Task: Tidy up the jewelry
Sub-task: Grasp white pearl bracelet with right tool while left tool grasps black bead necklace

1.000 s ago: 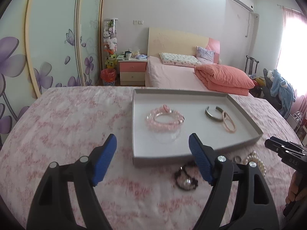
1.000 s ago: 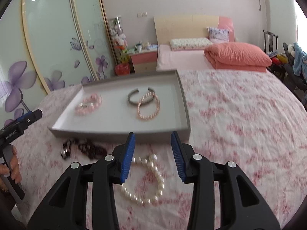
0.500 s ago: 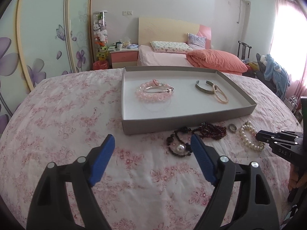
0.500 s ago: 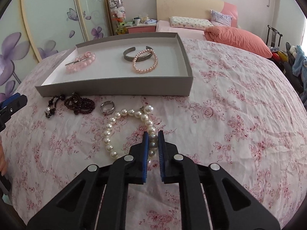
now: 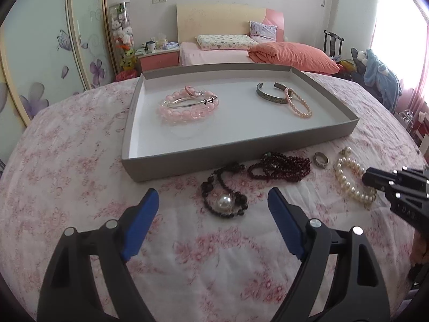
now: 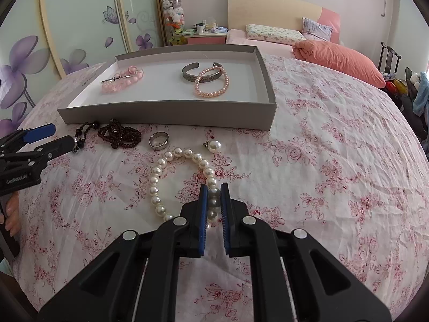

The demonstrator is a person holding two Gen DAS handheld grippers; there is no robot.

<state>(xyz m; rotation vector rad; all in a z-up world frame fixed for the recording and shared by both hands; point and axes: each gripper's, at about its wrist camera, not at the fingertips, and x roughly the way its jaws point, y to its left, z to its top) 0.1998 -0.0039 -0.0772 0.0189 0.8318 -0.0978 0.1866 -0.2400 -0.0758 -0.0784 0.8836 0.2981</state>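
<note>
Left gripper (image 5: 213,209) comes first: its blue pads stand wide apart with nothing between them, and it has dropped lower over the flowered bedcover, so that the dark bead bracelet (image 5: 224,194) with its single large pearl now lies just beyond the fingertips, on the near side of the grey tray (image 5: 268,151). Further right along the tray's near wall lie the dark red bead strand (image 5: 280,165), touching or nearly touching the dark bracelet, then the silver ring (image 6: 158,141), then a loose pearl pendant (image 6: 214,145). Right gripper (image 6: 213,201) has changed most: a second ago it stood open above the white pearl bracelet (image 6: 158,185), and now its pads are clamped on a few pearls of the loop's right side, the bracelet lying on the cover near the tray. That grip looks firm enough for a lift into the tray, where four bracelets already sit; the left one seems about to take the dark bracelet.
</note>
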